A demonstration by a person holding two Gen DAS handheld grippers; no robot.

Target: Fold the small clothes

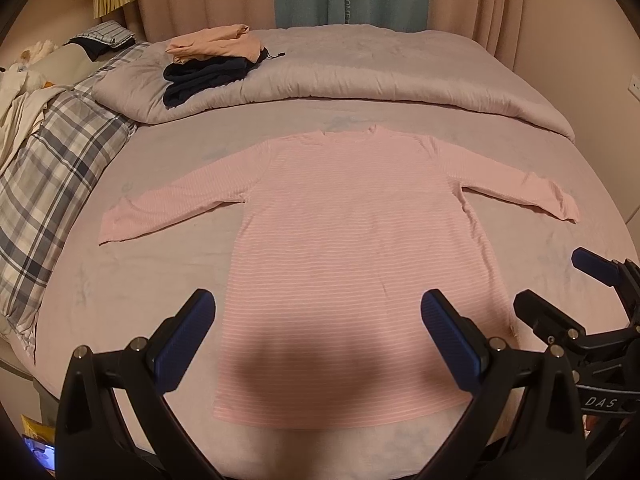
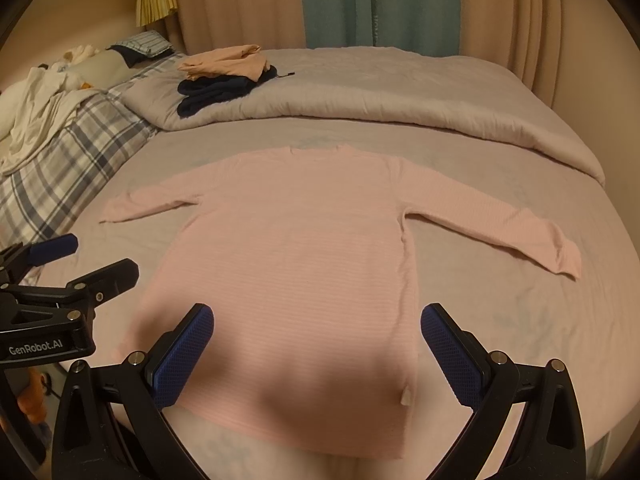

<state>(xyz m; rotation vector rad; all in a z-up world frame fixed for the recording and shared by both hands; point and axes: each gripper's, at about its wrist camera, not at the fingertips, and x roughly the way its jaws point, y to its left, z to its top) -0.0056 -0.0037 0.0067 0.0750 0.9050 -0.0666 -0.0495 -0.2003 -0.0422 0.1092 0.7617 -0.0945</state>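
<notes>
A pink long-sleeved shirt with thin white stripes (image 1: pixel 352 232) (image 2: pixel 304 248) lies flat on the bed, neck away from me, both sleeves spread out to the sides. My left gripper (image 1: pixel 318 312) hovers open above the shirt's lower half, nothing between its blue pads. My right gripper (image 2: pixel 316 328) is open too, over the hem's right part. In the left wrist view the right gripper (image 1: pixel 556 284) shows at the right edge; in the right wrist view the left gripper (image 2: pixel 88 258) shows at the left edge.
A rolled grey duvet (image 1: pixel 360 76) lies across the far side of the bed, with a stack of folded peach and dark clothes (image 1: pixel 212 64) on it. A plaid pillow (image 1: pixel 52 168) and white cloth (image 1: pixel 20 100) sit at the left. Curtains hang behind.
</notes>
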